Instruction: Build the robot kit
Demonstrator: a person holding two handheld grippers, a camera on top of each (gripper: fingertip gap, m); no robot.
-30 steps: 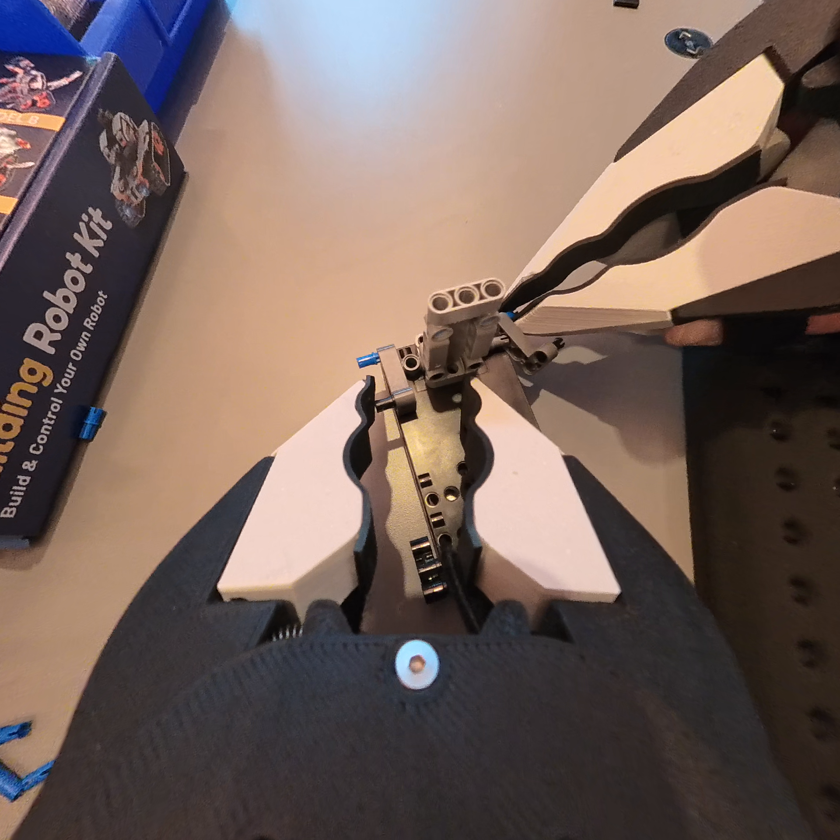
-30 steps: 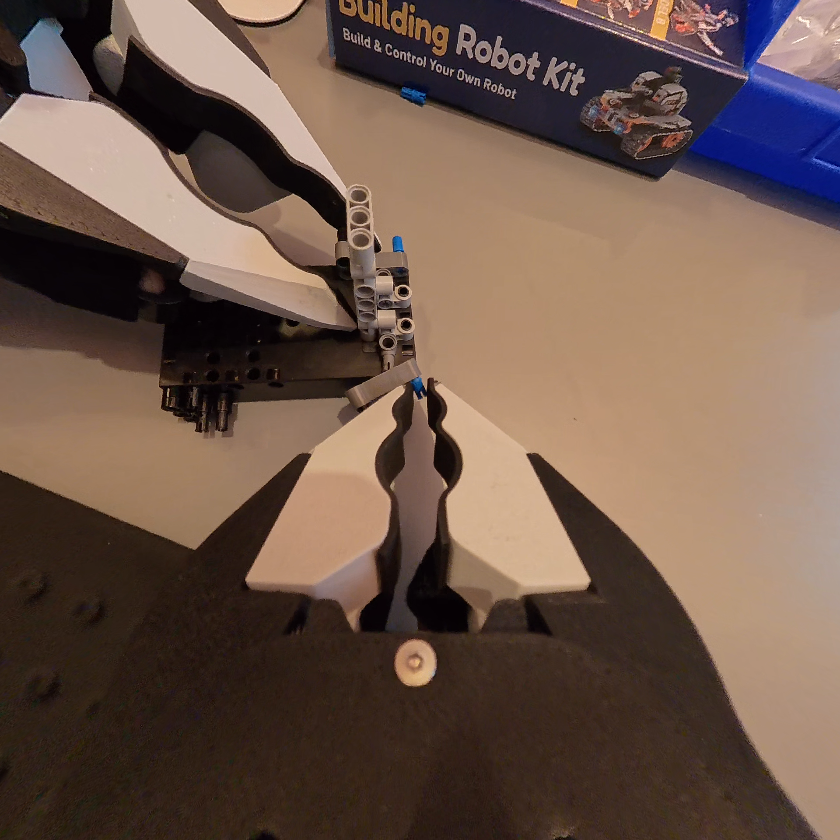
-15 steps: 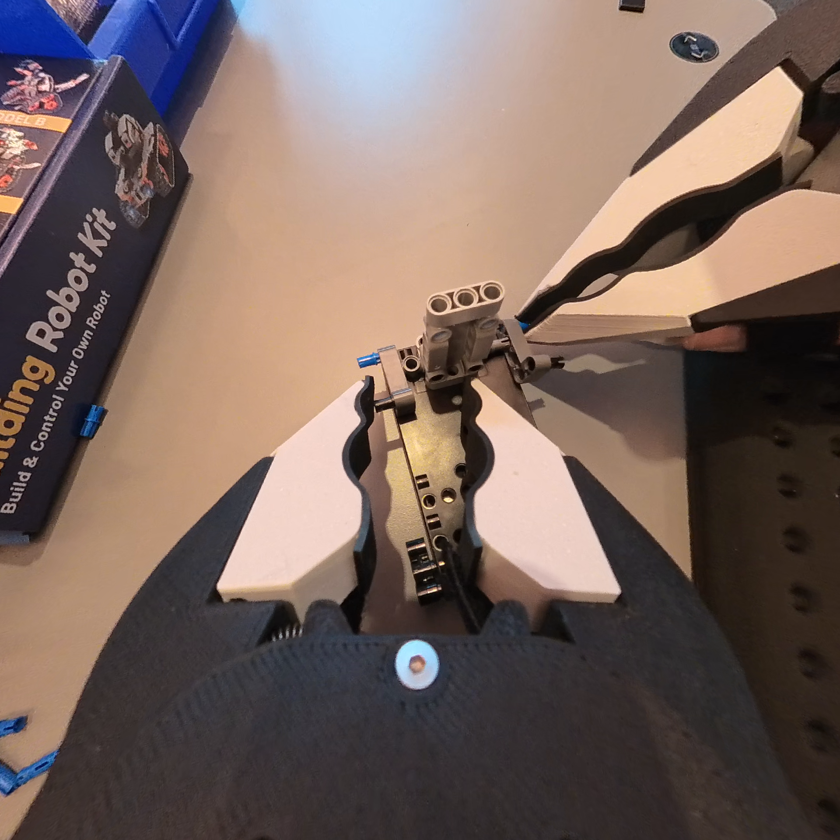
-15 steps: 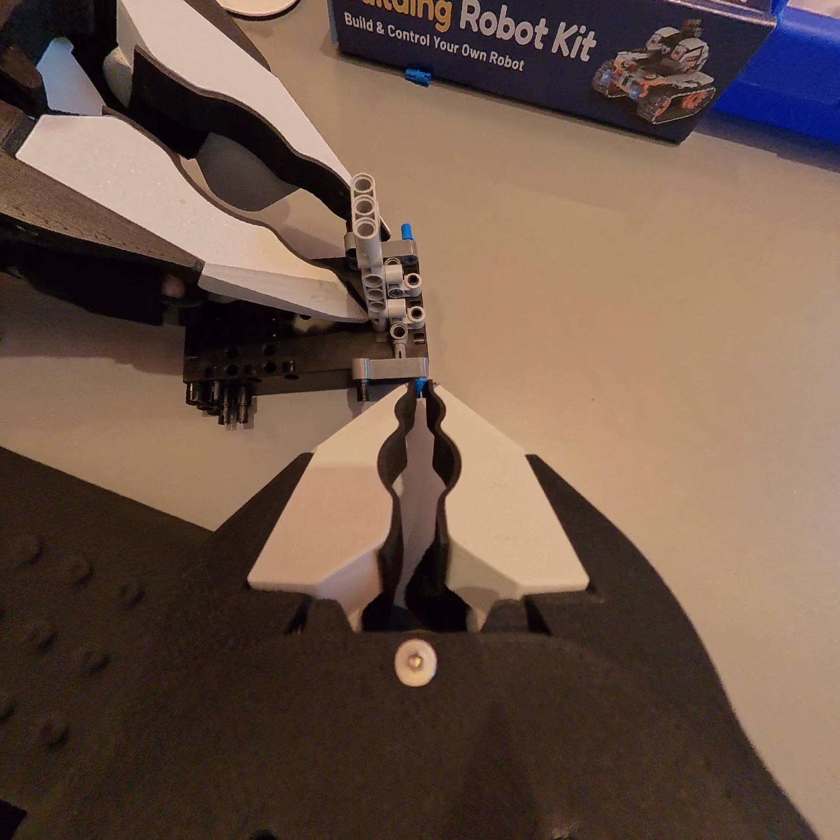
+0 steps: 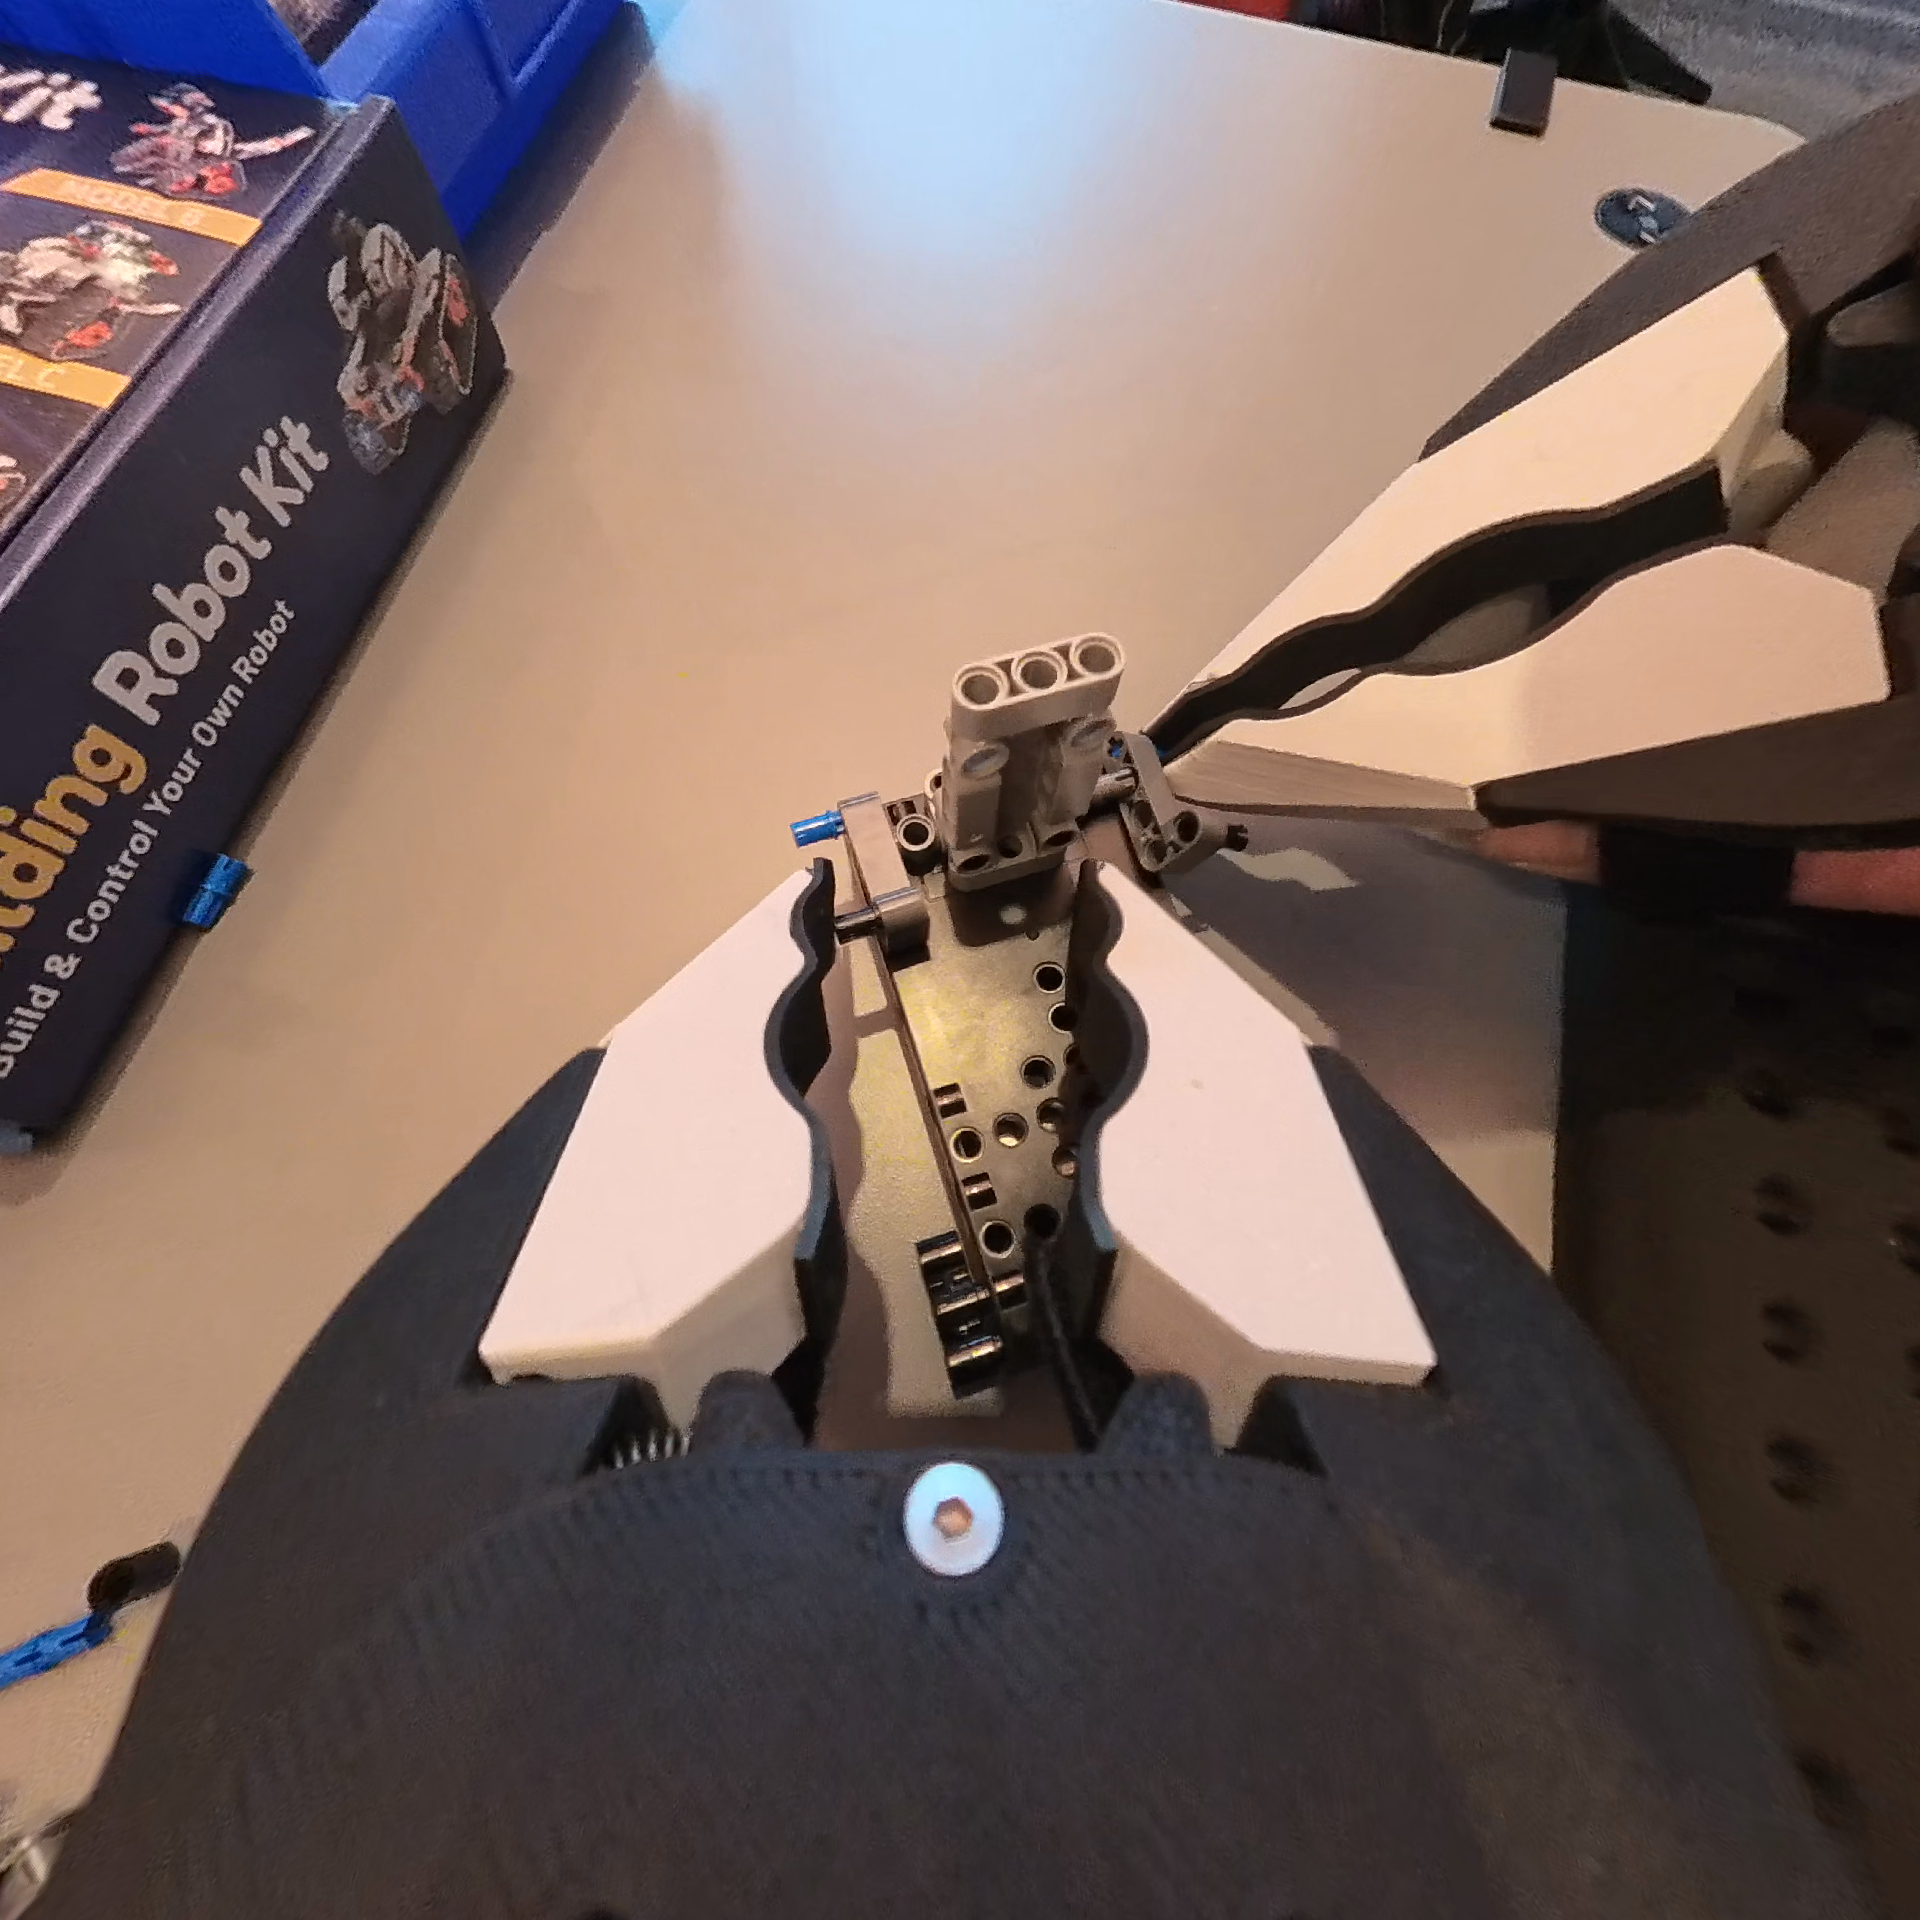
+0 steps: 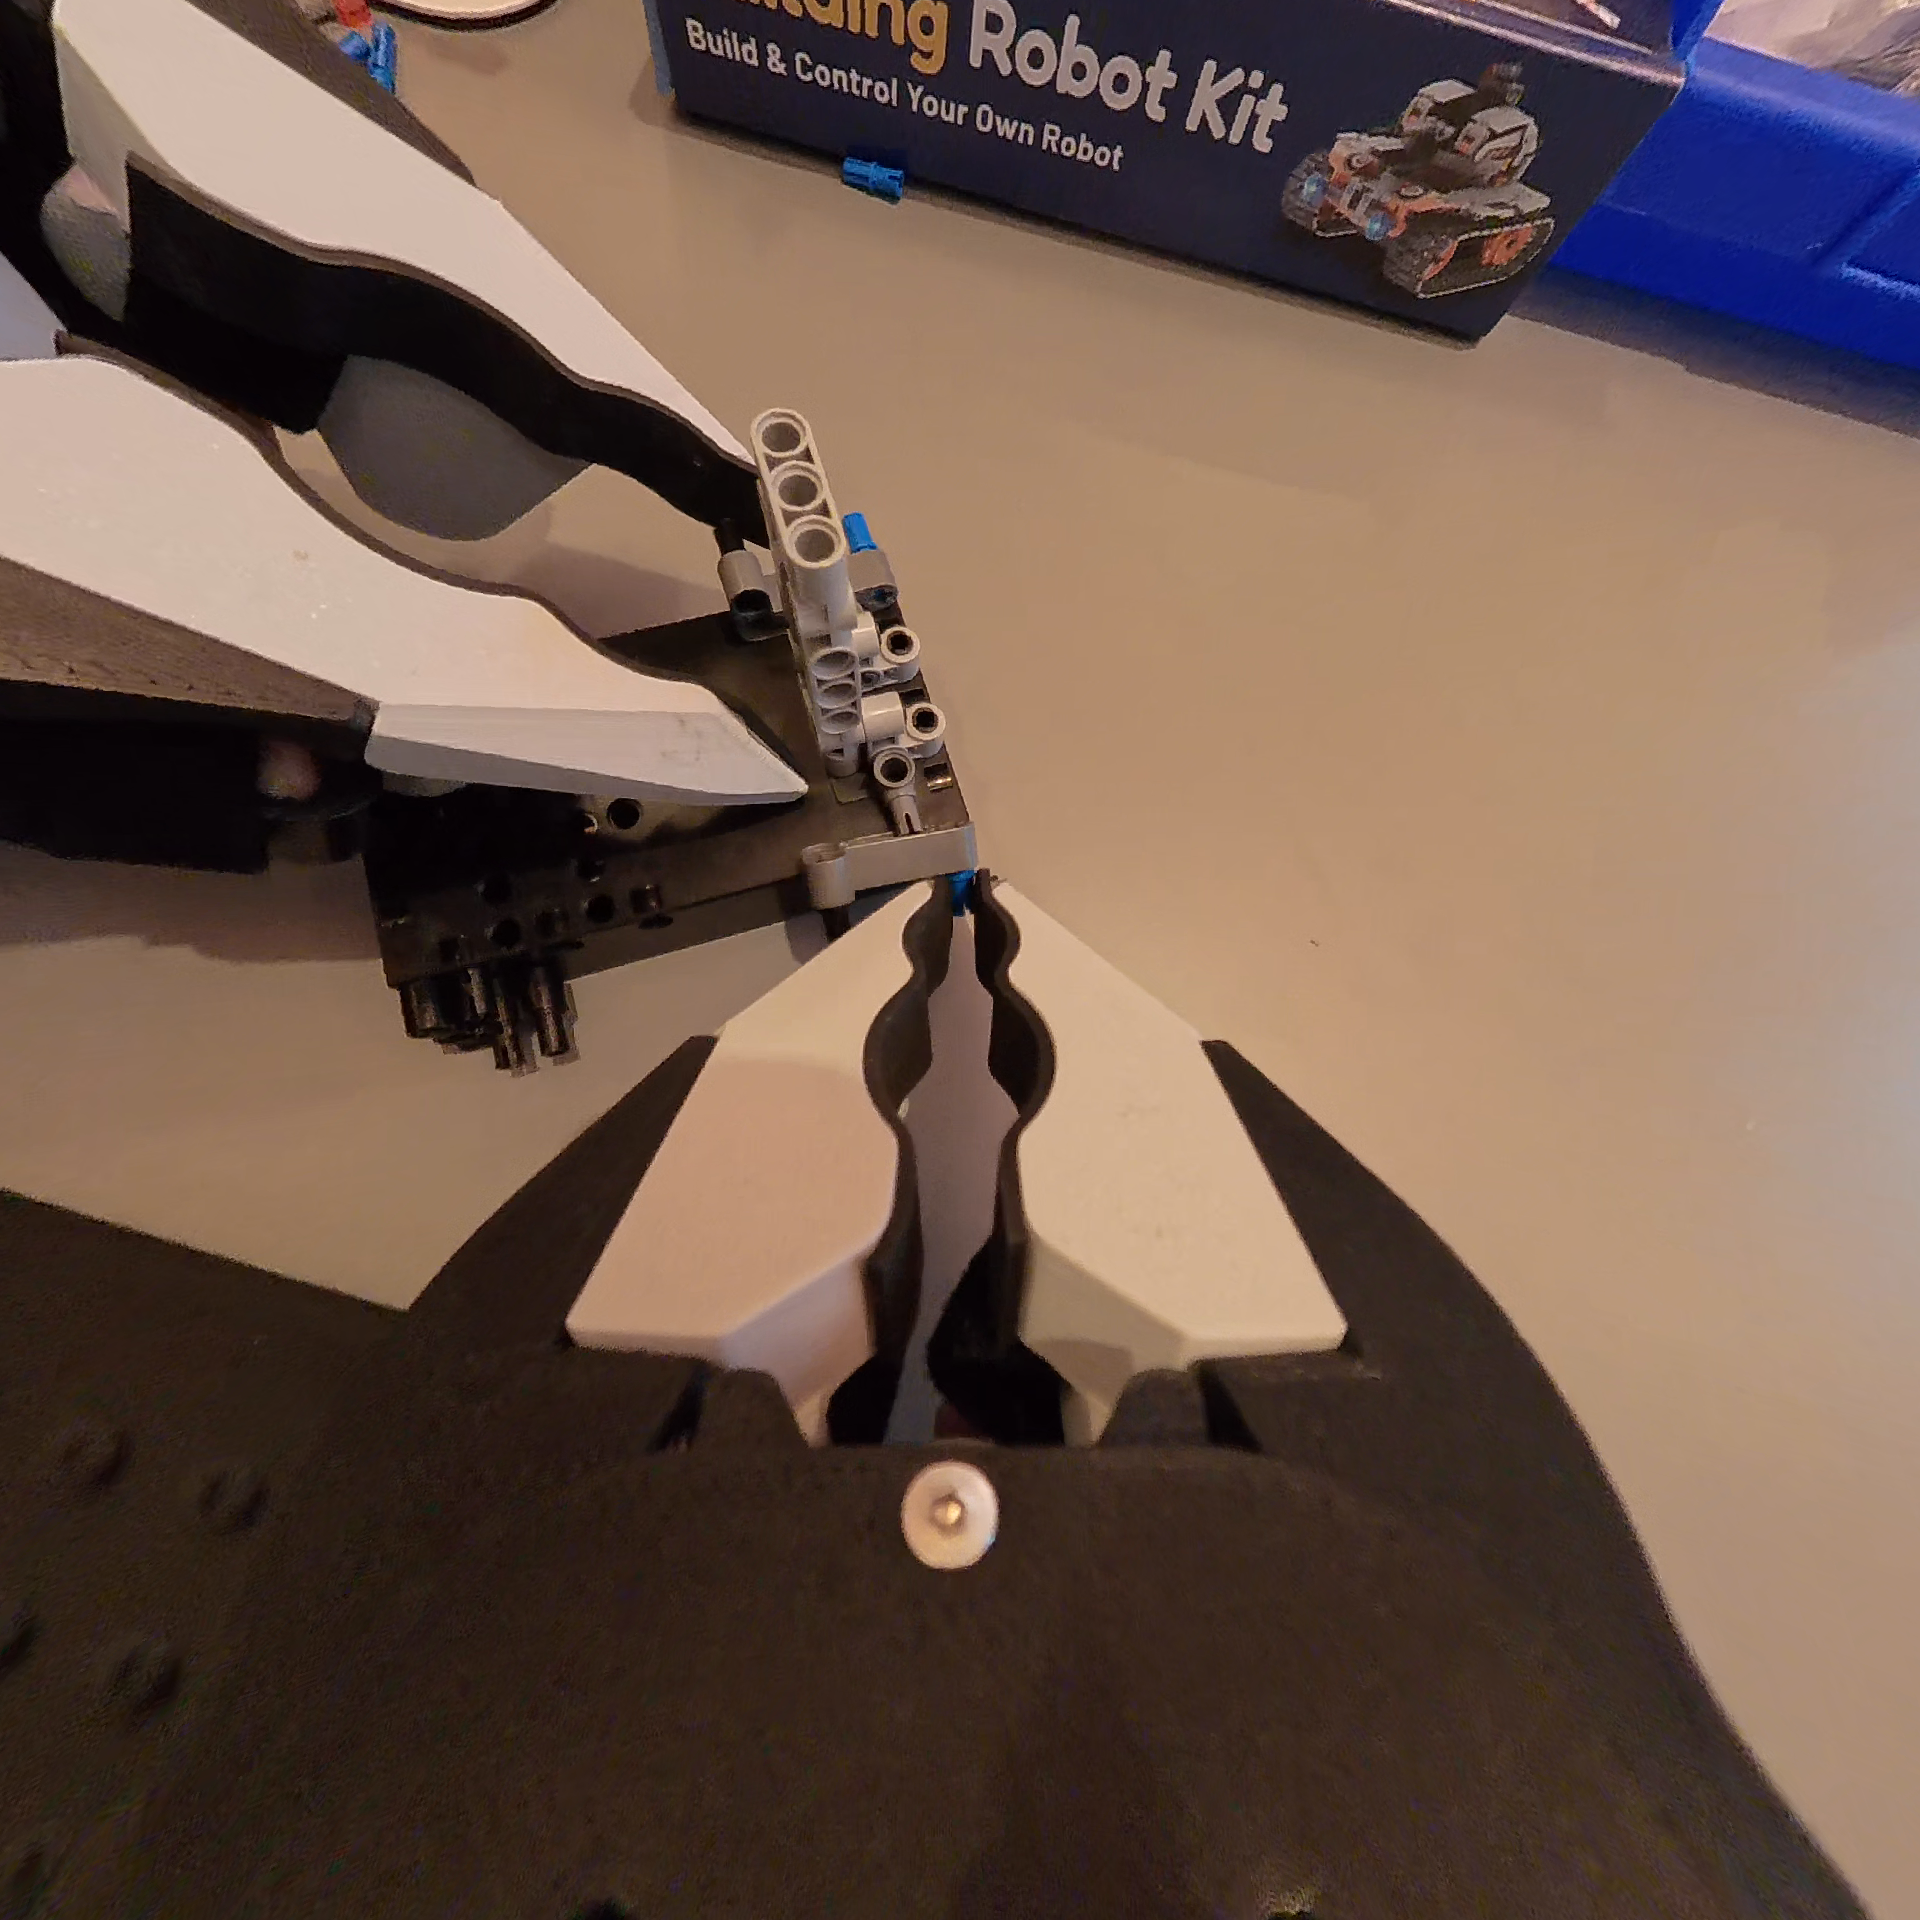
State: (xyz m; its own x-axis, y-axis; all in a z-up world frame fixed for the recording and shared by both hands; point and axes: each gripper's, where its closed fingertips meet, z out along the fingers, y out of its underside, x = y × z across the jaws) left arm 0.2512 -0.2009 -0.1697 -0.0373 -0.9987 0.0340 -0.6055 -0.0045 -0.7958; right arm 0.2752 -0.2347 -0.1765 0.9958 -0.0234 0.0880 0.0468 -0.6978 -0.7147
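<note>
Between left jaws: black perforated plate (image 5: 987,1101), lying lengthwise, pinched along its sides.
Left gripper (image 5: 961,904): jaws pressed on the plate; grey beam stack (image 5: 1023,758) stands just past the tips.
Right gripper (image 6: 966,899): jaws nearly together, pinching a blue pin (image 6: 961,888) at the plate's corner.
Table (image 6: 1403,727): dark blue kit box (image 6: 1143,125) well apart.

Black plate (image 5: 966,1049) with grey beams (image 5: 1023,748), blue pin (image 6: 961,891), navy printed box (image 6: 1195,135), beige table (image 5: 831,416)
</note>
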